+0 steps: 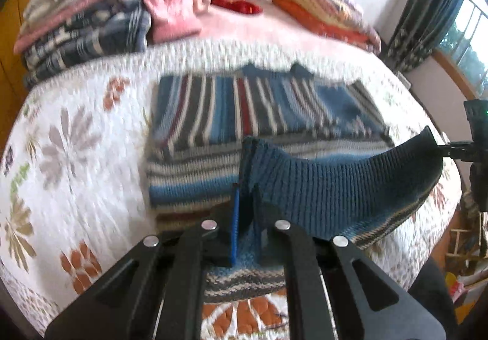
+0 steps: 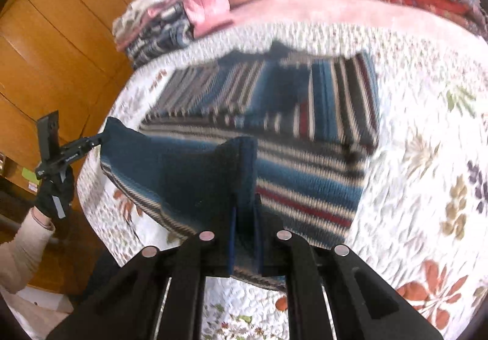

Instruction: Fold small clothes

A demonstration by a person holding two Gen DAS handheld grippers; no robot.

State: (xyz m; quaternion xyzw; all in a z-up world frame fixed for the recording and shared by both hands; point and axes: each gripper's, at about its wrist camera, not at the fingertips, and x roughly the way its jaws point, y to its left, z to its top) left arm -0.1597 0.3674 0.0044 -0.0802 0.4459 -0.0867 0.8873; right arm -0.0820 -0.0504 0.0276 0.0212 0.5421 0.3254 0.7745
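Left wrist view: your left gripper [image 1: 247,199] is pinching the ribbed hem of the striped sweater [image 1: 259,108], fingers closed tight on a raised fold of knit. The rest of the sweater lies flat just ahead of the fingertips on the floral quilt [image 1: 76,141], sleeves already turned in. The lifted hem stretches away to the right of this gripper, where the right gripper [image 1: 442,148] grips its other corner. That's why the edge hangs taut between you: both corners up so the bottom can go over in one flat flap. Stacks of folded clothes [image 1: 85,23] sit far ahead, well apart.

Right wrist view: right gripper [image 2: 245,202] is likewise clamped on the hem, knit bunched between the fingers. The sweater body [image 2: 305,114] is ahead and slightly right. To the left, the left gripper [image 2: 97,138] holds the far corner, gloved hand [image 2: 58,193] behind it. The hem sags a bit between the two. Judging by this, you're mid-fold, bottom half going toward the collar; keep both corners level or the flap lands skewed. Heavy motion blur here.
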